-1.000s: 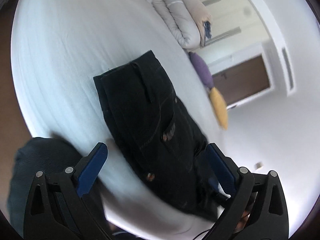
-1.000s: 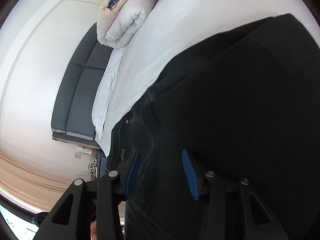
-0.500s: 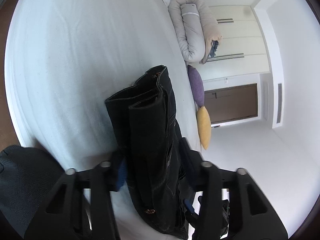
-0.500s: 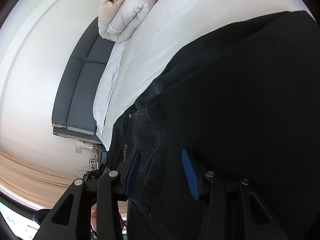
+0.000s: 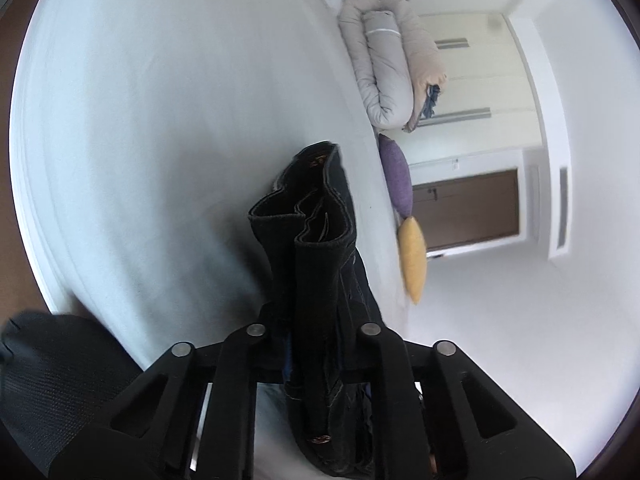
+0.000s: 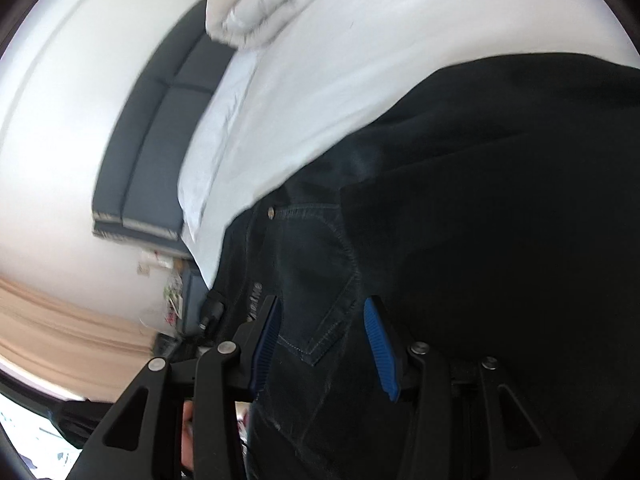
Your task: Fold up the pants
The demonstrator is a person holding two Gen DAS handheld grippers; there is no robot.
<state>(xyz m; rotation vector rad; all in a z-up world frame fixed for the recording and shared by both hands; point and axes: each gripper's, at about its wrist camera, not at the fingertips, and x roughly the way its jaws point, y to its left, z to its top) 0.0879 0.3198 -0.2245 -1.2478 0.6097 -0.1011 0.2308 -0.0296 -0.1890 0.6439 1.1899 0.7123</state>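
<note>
The black pants (image 5: pixel 320 240) are folded into a thick bundle over the white bed (image 5: pixel 160 120). My left gripper (image 5: pixel 316 320) is shut on the bundle's near edge and holds it raised, so the stacked layers stand on edge in front of the camera. In the right wrist view the pants (image 6: pixel 480 200) fill the right half, with a back pocket and rivet showing. My right gripper (image 6: pixel 320 336) has its blue pads (image 6: pixel 378 344) on either side of the pocket cloth, gripping a thick fold.
A rolled grey duvet (image 5: pixel 388 64) lies at the far end of the bed, with a purple cushion (image 5: pixel 396 176) and a yellow cushion (image 5: pixel 412 260) along the right edge. A dark grey sofa (image 6: pixel 160 128) stands against the wall. A dark mesh chair (image 5: pixel 60 380) is near left.
My left gripper went from open around the pants' edge to shut on it and lifted the bundle upright. My right gripper kept its hold and the view shifted slightly.
</note>
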